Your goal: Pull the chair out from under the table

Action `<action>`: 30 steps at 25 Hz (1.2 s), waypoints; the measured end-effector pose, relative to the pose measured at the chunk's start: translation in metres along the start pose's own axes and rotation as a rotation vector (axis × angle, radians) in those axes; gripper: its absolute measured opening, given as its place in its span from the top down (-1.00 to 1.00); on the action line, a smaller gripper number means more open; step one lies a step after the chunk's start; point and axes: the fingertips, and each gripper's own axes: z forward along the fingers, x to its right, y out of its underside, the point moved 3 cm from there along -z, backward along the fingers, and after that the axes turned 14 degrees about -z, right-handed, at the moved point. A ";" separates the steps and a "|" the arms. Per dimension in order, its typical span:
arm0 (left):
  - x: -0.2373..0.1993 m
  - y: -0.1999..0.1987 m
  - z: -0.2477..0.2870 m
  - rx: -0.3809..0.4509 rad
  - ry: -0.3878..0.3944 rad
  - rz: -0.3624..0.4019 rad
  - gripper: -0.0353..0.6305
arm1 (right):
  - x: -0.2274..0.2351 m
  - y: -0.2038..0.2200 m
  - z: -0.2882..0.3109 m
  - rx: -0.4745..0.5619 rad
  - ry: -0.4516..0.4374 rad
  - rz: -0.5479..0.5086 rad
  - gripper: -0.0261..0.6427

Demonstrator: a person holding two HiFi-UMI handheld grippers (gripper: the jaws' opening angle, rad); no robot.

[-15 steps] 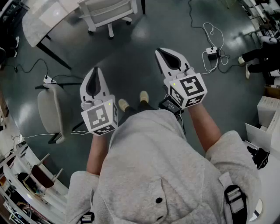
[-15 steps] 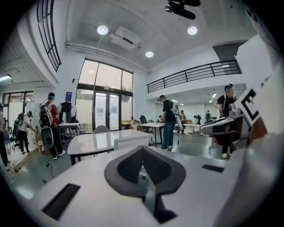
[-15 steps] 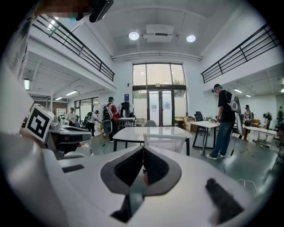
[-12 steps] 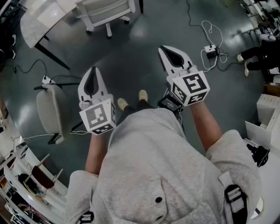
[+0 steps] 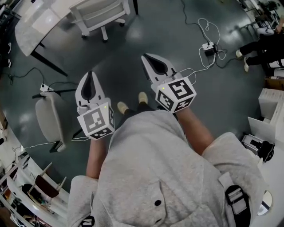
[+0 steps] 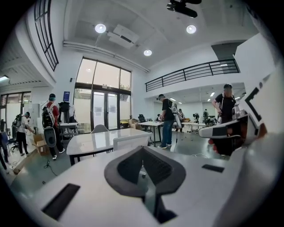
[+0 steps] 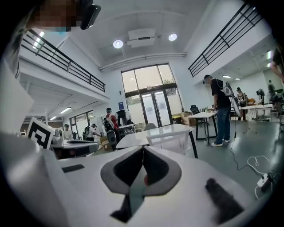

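I stand on the dark floor [image 5: 133,42] with both tongs held out in front of me, tipped a little downward. My left tongs [image 5: 89,76] are narrow, the two jaws pressed together at the tip with nothing between them. My right tongs [image 5: 147,60] are the same: jaws together and empty. They reach slightly farther ahead than the left pair. My two shoes [image 5: 122,107] show on the floor between them, just past the hem of my grey hoodie [image 5: 151,164].

The chair [image 5: 100,10] is well ahead of me and a bit to my left, well apart from both tongs. It is white, and its back faces me. It is pushed in at the near edge of the white table [image 5: 32,23], and in both gripper views its back stands right in front of the tabletop, straight beyond the closed tips.

A padded beige seat [image 5: 48,118] stands on the floor near my left tongs, on their outer side. Ahead and to the right a white cable [image 5: 200,23] loops across the floor to a power strip [image 5: 207,46]. Several people [image 6: 167,119] stand in the hall beyond the table.
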 end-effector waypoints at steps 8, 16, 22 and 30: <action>-0.019 0.001 -0.005 -0.003 0.022 0.002 0.85 | -0.026 -0.006 0.012 0.012 -0.011 -0.008 0.85; -0.028 0.000 -0.010 0.002 0.042 0.008 0.85 | -0.038 -0.014 0.018 0.023 -0.006 -0.028 0.85; -0.030 -0.001 -0.015 0.012 0.053 0.012 0.85 | -0.046 -0.015 0.016 0.022 -0.006 -0.058 0.85; -0.023 0.000 -0.004 0.002 0.079 0.031 0.85 | -0.031 -0.008 0.020 0.019 0.012 -0.041 0.85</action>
